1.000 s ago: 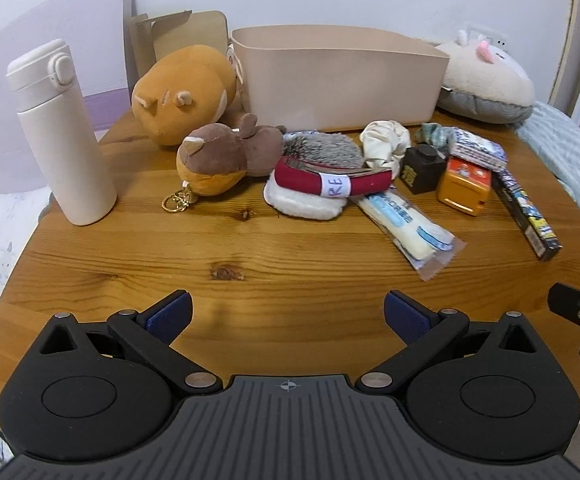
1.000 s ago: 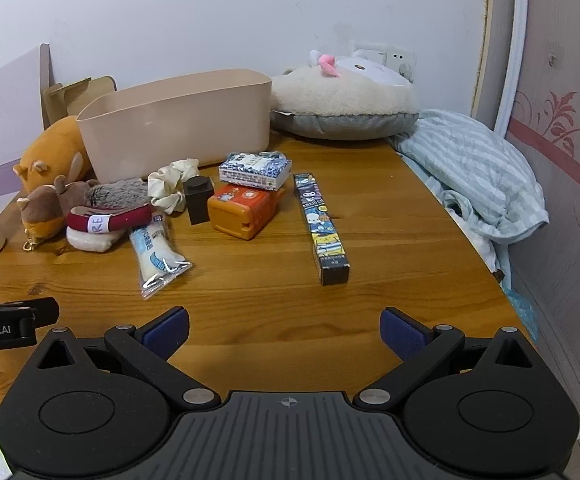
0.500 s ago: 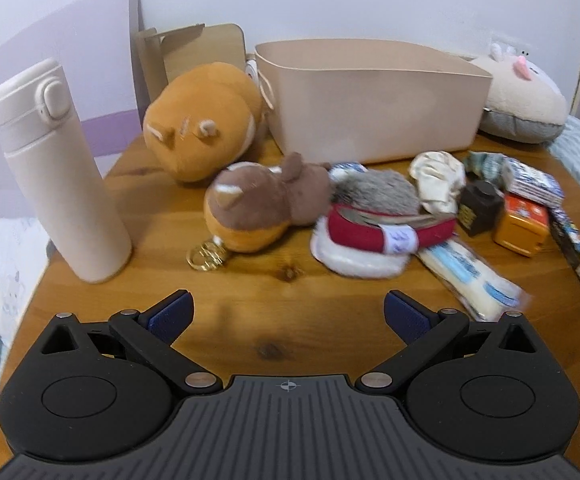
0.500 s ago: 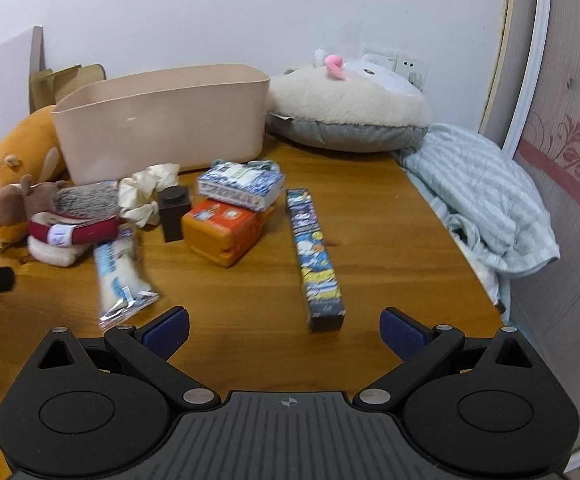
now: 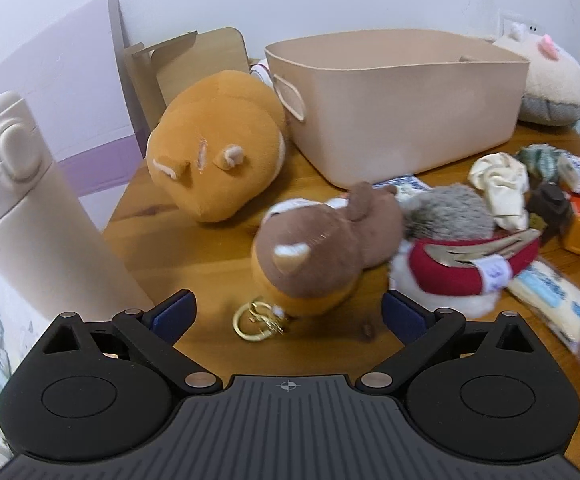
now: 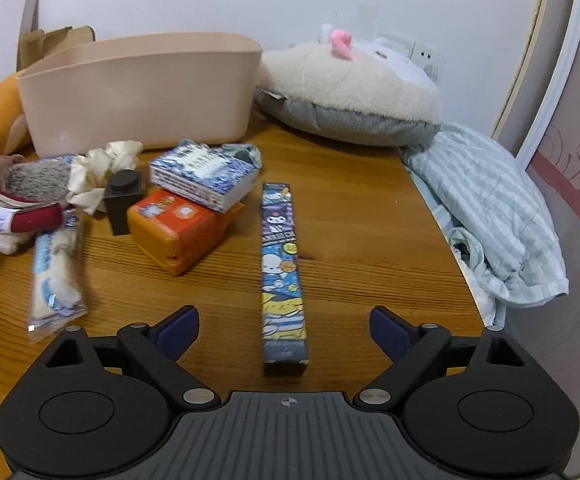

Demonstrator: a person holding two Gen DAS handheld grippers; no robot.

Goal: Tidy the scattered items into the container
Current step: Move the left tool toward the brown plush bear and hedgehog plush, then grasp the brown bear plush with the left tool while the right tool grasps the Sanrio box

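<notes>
Left gripper (image 5: 286, 312): jaws spread wide, gripping nothing, facing the brown plush (image 5: 321, 256) just beyond its fingertips (likely first pick).
Right gripper (image 6: 284, 326): gaping, empty, straddling the near end of the cartoon box (image 6: 283, 268).
Container (image 5: 401, 100): sitting at the far side, open top waiting.
Scattered items: lying clustered before the container, none inside it as far as is showing.

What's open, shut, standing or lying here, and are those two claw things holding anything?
Left gripper: open, holding nothing.
Right gripper: open, holding nothing.
Bin: upright, open-topped; contents hidden.
Flask: upright, lid shut.
Long box: lying flat.
Brown plush: lying on the table.
Orange case: shut, a packet resting on it.
</notes>
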